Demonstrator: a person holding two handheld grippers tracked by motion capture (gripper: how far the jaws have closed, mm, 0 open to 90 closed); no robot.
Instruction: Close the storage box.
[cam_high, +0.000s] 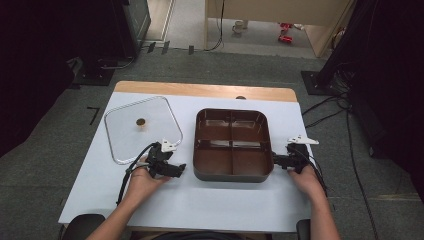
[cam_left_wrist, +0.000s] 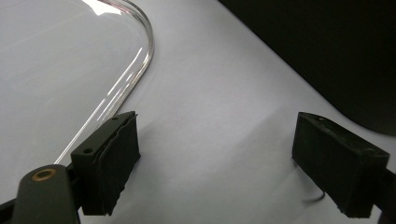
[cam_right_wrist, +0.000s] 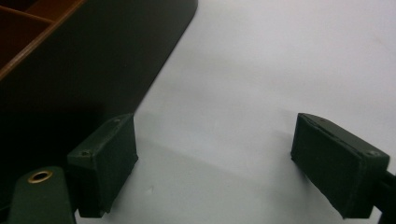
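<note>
A brown tray (cam_high: 232, 176) with several compartments sits in the middle of the white table cover (cam_high: 200, 205). A clear rounded lid (cam_high: 125, 140) with a small brown knob (cam_high: 141, 122) lies flat to its left. My left gripper (cam_high: 179, 169) rests low between the lid and the tray, jaws toward the tray. In the left gripper view that gripper (cam_left_wrist: 217, 163) is open over bare cover, with the lid's rim (cam_left_wrist: 140, 60) beside one jaw and the tray's dark wall (cam_left_wrist: 327, 46) ahead. My right gripper (cam_right_wrist: 215, 163) is open too, its left jaw close beside the tray wall (cam_right_wrist: 93, 60); from above it (cam_high: 276, 161) sits at the tray's right side.
A wooden table edge (cam_high: 200, 89) shows beyond the cover. Dark equipment stands (cam_high: 100, 30) flank the table, and cables (cam_high: 330, 110) run over the grey floor at the right. Bare cover stretches in front of the tray.
</note>
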